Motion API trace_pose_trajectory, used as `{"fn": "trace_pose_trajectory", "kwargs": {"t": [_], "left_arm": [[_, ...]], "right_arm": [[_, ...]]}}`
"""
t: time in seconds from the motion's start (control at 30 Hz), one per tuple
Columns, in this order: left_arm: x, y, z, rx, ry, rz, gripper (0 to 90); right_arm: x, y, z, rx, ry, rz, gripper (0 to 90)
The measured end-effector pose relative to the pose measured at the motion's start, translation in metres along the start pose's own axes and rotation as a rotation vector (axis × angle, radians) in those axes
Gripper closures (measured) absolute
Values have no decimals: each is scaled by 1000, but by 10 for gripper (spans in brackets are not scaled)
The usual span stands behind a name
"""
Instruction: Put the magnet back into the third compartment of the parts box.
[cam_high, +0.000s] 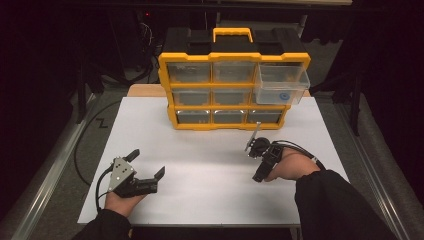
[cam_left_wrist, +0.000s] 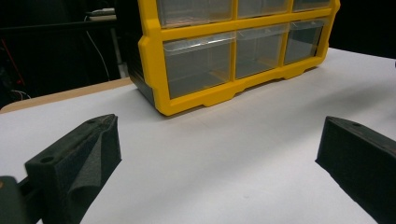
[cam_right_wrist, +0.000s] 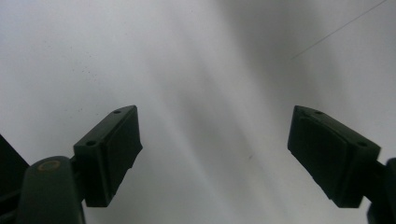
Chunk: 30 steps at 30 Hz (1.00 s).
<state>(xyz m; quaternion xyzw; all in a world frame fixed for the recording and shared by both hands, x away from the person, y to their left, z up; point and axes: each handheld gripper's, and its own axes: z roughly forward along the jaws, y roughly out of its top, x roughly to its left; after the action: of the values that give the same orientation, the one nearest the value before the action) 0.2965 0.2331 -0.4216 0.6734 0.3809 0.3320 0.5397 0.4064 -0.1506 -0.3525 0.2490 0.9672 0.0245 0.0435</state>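
Observation:
A yellow and black drawer cabinet (cam_high: 235, 56) stands at the back of the white tabletop (cam_high: 205, 160). Its clear top right drawer (cam_high: 281, 80) is pulled out, with a small blue object (cam_high: 284, 96) lying in it. The other drawers are pushed in. My left gripper (cam_high: 147, 163) rests low at the front left, open and empty, facing the cabinet (cam_left_wrist: 196, 100); its jaws (cam_left_wrist: 219, 140) stand wide apart. My right gripper (cam_high: 257, 162) hovers at the right, in front of the cabinet, tipped down at the bare table (cam_right_wrist: 210, 70). It is open (cam_right_wrist: 215, 130) with nothing between its jaws.
A wooden board edge (cam_high: 145, 91) shows behind the white sheet at the back left. A black cable (cam_high: 80, 150) curls over the floor to the left of the table. Dark surroundings ring the table.

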Motion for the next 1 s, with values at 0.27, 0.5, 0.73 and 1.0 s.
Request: {"fn": "trace_pose_trajectory", "kwargs": {"t": [0.27, 0.5, 0.73, 1.0], "left_arm": [[0, 0, 0, 2, -1, 1, 3], [0, 0, 0, 3, -1, 2, 3], [-1, 0, 1, 7, -3, 2, 3], [-2, -1, 2, 12, -5, 4, 3]], "right_arm": [[1, -1, 6, 4, -8, 10, 35], [2, -3, 4, -29, -38, 24, 8], [1, -11, 2, -107, -56, 48, 8], [2, -22, 1, -205, -88, 71, 8]]}}
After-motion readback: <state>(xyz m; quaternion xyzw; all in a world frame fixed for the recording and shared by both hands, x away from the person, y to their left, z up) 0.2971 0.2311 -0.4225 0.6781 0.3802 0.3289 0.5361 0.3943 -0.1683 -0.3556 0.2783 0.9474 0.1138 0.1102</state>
